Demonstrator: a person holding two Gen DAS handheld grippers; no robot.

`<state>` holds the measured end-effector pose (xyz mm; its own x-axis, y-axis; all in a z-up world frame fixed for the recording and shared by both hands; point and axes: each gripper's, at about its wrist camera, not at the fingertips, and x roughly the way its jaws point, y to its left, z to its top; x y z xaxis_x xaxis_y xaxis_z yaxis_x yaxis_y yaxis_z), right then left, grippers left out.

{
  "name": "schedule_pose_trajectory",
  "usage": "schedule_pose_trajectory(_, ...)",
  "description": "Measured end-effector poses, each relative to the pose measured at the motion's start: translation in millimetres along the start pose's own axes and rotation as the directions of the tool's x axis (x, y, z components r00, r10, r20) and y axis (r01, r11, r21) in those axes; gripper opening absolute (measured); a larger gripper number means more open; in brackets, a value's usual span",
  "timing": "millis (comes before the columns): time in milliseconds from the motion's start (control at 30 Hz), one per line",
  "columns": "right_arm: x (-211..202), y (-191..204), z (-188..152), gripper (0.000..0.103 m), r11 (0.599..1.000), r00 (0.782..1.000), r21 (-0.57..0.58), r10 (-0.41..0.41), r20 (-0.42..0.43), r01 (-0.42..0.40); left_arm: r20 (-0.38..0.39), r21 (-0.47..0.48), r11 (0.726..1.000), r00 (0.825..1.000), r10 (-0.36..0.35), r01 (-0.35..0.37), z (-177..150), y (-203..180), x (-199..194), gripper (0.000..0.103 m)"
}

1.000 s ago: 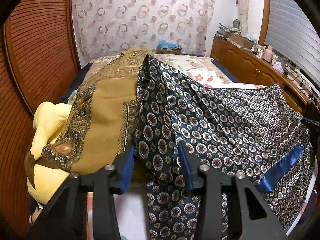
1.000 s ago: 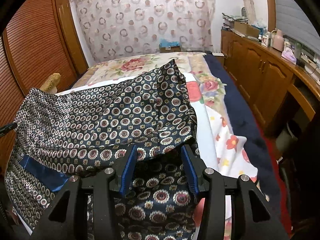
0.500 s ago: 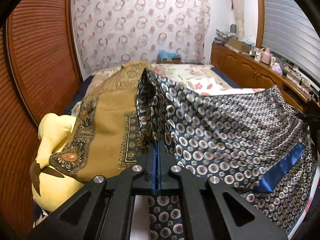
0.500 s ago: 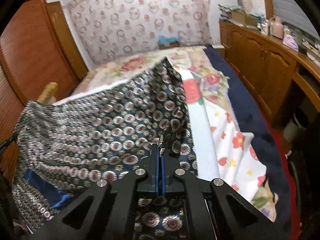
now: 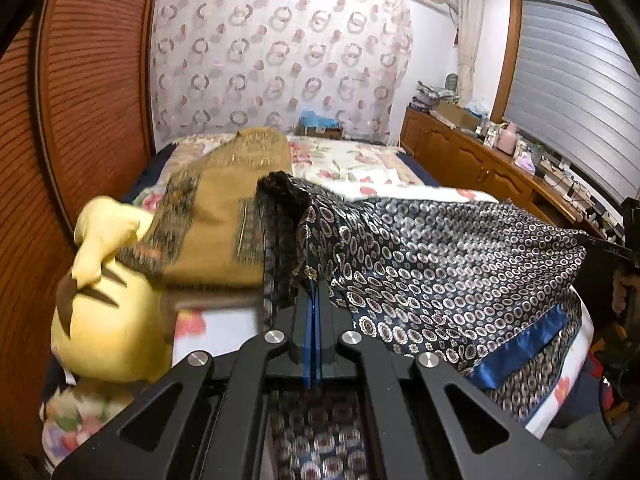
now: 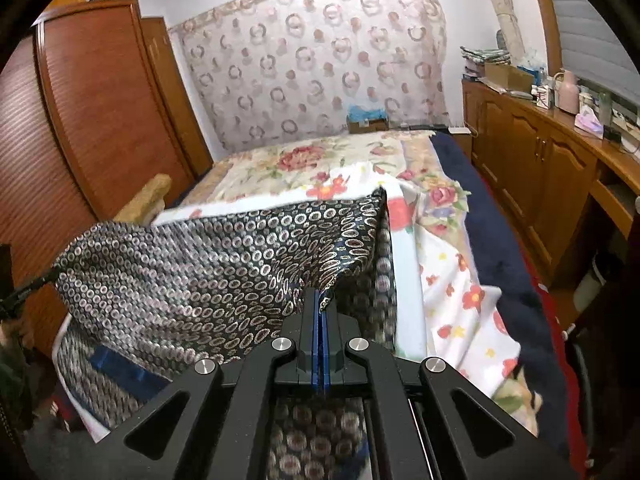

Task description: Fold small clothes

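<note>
A dark blue garment with a ring-and-medallion print (image 5: 440,248) and a plain blue band (image 5: 524,348) is stretched above the bed; it also shows in the right wrist view (image 6: 208,264). My left gripper (image 5: 313,286) is shut on its left edge. My right gripper (image 6: 320,300) is shut on its right edge. Both hold it lifted, with the cloth sagging between them and its lower part hanging over the bed's near edge.
A folded mustard-brown cloth (image 5: 224,216) lies on the bed (image 6: 320,168) beside a yellow plush toy (image 5: 108,304). A wooden wardrobe (image 6: 104,120) stands on the left. Wooden cabinets (image 6: 532,168) with clutter run along the right wall. A cardboard box (image 5: 320,130) sits behind the bed.
Both grippers closed on the garment's edges about half a second ago and have since lifted it up off the bed, pulling it taut between them.
</note>
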<state>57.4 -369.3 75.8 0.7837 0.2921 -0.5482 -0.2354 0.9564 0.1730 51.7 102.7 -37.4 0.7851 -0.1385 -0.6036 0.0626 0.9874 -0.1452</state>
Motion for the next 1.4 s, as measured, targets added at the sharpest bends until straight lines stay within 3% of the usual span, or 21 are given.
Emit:
schedule_pose_trajectory(200,0.8,-9.0,-24.2,0.003,0.998,0.997,0.014,-0.053,-0.057,0.054,-0.066,-0.006,1.0,0.998,0.016,-0.017,-26.8,0.8,13.6,0.001)
schedule_pose_trajectory(333,1.9,-13.2,-46.0,0.029,0.994,0.989,-0.005,-0.109,-0.099,0.109,-0.083,-0.001,1.0,0.996,0.018,-0.018,-35.5,0.0,21.4,0.001)
schedule_pose_trajectory(433,-0.7,-10.2,-57.7,0.04,0.992,0.986,-0.019,-0.129,-0.106,0.128,-0.081,0.006,1.0,0.997,0.016,-0.015,-38.9,-4.6,21.9,0.001)
schedule_pose_trajectory(633,15.5,4.4,-70.9,0.039,0.991,0.979,-0.053,-0.132,-0.153,0.126,-0.066,0.003,1.0,0.998,0.007,-0.007,-42.1,-10.7,19.0,0.001)
schedule_pose_trajectory(767,28.7,5.2,-73.3,0.019,0.982,0.967,-0.098,-0.179,-0.181,0.164,-0.057,-0.008,1.0,0.998,0.003,-0.003,-44.7,-7.2,15.3,0.001)
schedule_pose_trajectory(800,27.9,5.2,-74.5,0.008,0.981,0.968,-0.105,-0.178,-0.177,0.162,-0.055,-0.01,1.0,0.998,0.002,-0.002,-45.2,-6.7,14.9,0.001)
schedule_pose_trajectory(833,26.9,4.9,-73.8,0.004,0.983,0.969,-0.107,-0.166,-0.185,0.147,-0.053,-0.012,1.0,0.999,0.0,0.0,-46.1,-6.1,14.5,0.001)
schedule_pose_trajectory(967,1.5,4.6,-71.1,0.002,0.982,0.971,-0.147,-0.149,-0.189,0.122,-0.048,-0.011,1.0,0.999,0.005,-0.006,-47.4,-5.6,12.3,0.001)
schedule_pose_trajectory(1167,-29.4,-14.3,-71.4,0.004,0.994,0.978,-0.065,-0.101,-0.18,0.091,-0.043,-0.006,1.0,0.999,0.008,-0.008,-46.9,-6.6,8.6,0.001)
schedule_pose_trajectory(1200,-27.6,-16.0,-70.2,0.01,0.993,0.979,-0.062,-0.109,-0.174,0.1,-0.043,-0.008,1.0,0.999,0.01,-0.01,-46.5,-5.8,8.7,0.001)
schedule_pose_trajectory(1267,-26.2,-14.7,-65.0,0.014,0.99,0.98,-0.066,-0.135,-0.147,0.127,-0.044,-0.012,1.0,0.999,0.01,-0.01,-45.8,-4.6,8.9,0.001)
schedule_pose_trajectory(1300,-25.9,-13.5,-63.9,0.019,0.989,0.981,-0.069,-0.14,-0.134,0.132,-0.045,-0.011,1.0,0.999,0.011,-0.011,-45.7,-4.5,9.2,0.001)
schedule_pose_trajectory(1333,-23.7,-12.9,-60.9,0.031,0.987,0.981,-0.069,-0.151,-0.123,0.143,-0.047,-0.008,1.0,0.999,0.013,-0.013,-45.5,-4.2,9.4,0.001)
schedule_pose_trajectory(1400,-16.7,-12.0,-57.0,0.039,0.985,0.981,-0.062,-0.164,-0.106,0.158,-0.049,-0.004,1.0,0.999,0.015,-0.015,-45.5,-3.8,10.5,0.001)
